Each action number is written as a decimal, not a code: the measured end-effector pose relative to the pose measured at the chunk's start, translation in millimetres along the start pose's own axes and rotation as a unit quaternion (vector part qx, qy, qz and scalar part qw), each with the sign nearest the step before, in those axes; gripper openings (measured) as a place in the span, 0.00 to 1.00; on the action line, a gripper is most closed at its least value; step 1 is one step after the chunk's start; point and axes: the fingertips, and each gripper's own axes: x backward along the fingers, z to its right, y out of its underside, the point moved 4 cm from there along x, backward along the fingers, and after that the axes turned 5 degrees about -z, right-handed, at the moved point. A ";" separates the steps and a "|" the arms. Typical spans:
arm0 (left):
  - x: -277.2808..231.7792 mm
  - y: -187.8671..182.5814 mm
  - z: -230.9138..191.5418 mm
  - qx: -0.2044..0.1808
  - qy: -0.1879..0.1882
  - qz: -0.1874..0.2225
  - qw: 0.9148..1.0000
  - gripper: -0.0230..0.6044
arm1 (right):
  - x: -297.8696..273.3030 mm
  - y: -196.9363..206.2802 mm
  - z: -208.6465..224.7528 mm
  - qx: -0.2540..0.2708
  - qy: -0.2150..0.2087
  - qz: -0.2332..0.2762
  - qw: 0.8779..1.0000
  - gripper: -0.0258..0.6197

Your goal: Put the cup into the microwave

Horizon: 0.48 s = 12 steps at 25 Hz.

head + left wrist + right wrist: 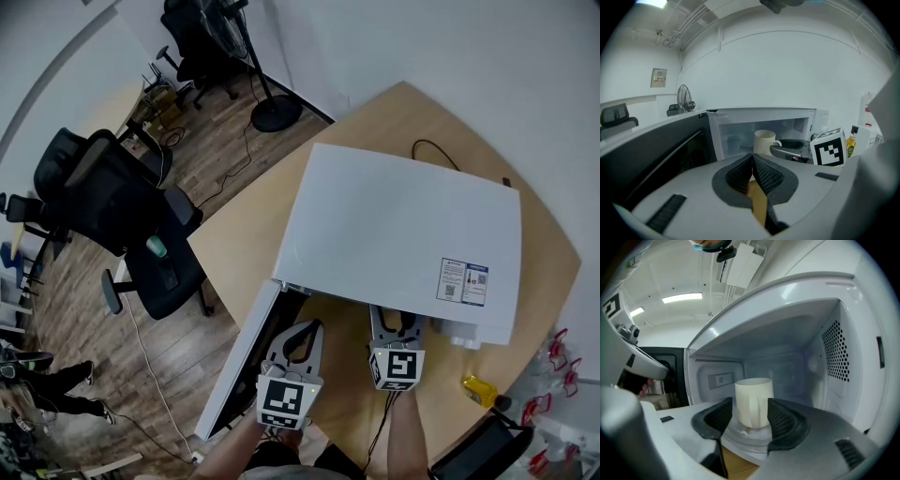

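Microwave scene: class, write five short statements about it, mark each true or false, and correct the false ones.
1. The cup stands upright inside the microwave. True.
2. The microwave's door is closed. False: it is swung open.
3. The right gripper is clamped on the cup. False: its jaws stand open, one on each side of the cup.
4. The left gripper has its jaws together with nothing between them. True.
5. The microwave sits on the floor. False: it sits on a wooden table.
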 end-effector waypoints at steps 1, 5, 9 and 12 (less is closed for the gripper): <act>1.0 -0.9 0.6 -0.001 0.001 0.001 1.000 0.08 | 1.4 -0.9 -0.3 0.000 -0.001 0.000 1.000 0.39; 6.2 -5.6 4.0 -0.007 0.004 0.006 1.000 0.08 | 9.5 -5.2 0.8 -0.004 0.000 0.000 1.000 0.39; 14.3 -13.2 8.2 -0.013 0.009 0.015 1.000 0.08 | 23.6 -14.0 4.9 -0.008 0.008 0.003 1.000 0.39; 22.2 -19.2 13.6 -0.019 0.015 0.022 0.999 0.08 | 37.5 -21.7 7.6 -0.010 0.015 0.005 1.000 0.39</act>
